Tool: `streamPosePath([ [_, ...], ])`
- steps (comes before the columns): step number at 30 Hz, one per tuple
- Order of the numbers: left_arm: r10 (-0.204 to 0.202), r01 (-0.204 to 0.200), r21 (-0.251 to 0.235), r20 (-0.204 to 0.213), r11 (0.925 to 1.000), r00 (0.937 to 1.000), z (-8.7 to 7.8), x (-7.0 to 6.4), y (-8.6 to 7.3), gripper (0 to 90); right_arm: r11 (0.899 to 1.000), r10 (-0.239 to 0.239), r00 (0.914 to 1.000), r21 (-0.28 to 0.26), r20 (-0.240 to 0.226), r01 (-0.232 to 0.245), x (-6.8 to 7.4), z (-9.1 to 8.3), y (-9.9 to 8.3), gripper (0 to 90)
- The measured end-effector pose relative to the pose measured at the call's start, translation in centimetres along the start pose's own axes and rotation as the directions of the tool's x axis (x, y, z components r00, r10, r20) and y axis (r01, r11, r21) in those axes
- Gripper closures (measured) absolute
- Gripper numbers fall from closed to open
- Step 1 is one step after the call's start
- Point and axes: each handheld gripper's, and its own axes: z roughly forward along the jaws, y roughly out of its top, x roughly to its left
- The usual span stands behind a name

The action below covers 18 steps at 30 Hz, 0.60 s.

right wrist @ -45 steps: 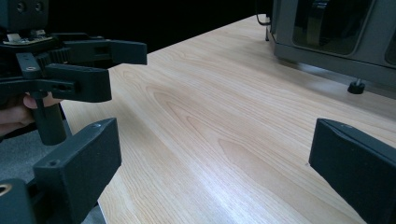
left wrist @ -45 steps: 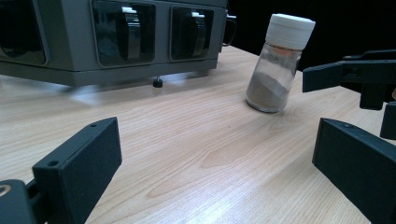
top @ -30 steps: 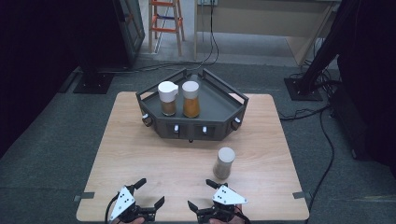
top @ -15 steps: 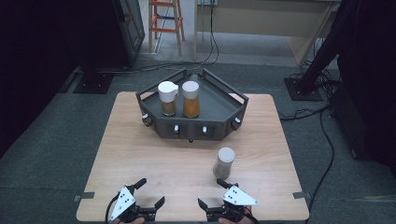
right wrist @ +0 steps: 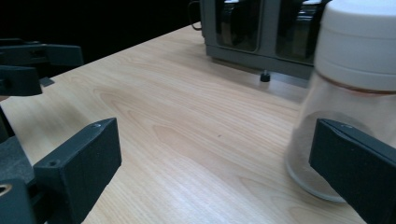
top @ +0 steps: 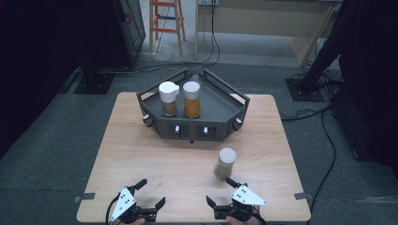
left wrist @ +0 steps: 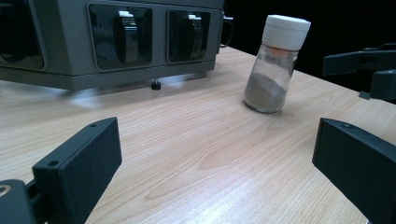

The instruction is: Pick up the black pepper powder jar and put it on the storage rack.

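One white-capped glass shaker (top: 225,162) of grey powder stands upright near the right gripper (top: 225,193), jaws spread wide.

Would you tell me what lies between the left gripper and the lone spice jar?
Only bare wooden table separates the left gripper from the spice jar, per its own view.

You are not seeing any readable text here: the shaker jar (left wrist: 276,63) near your right gripper and the grey rack (top: 220,105) at the far side are showing no legible label, brand or number.
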Motion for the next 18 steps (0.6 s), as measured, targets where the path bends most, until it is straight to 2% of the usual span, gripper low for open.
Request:
streamPosePath([
  [18,0.001,-0.001,0.001,0.002,1.0000,1.0000,0.01,-0.02,-0.02,1.2,1.000,0.017,0.9968,0.000,0.078,-0.017,-0.81,-0.26,0.13,2.1],
])
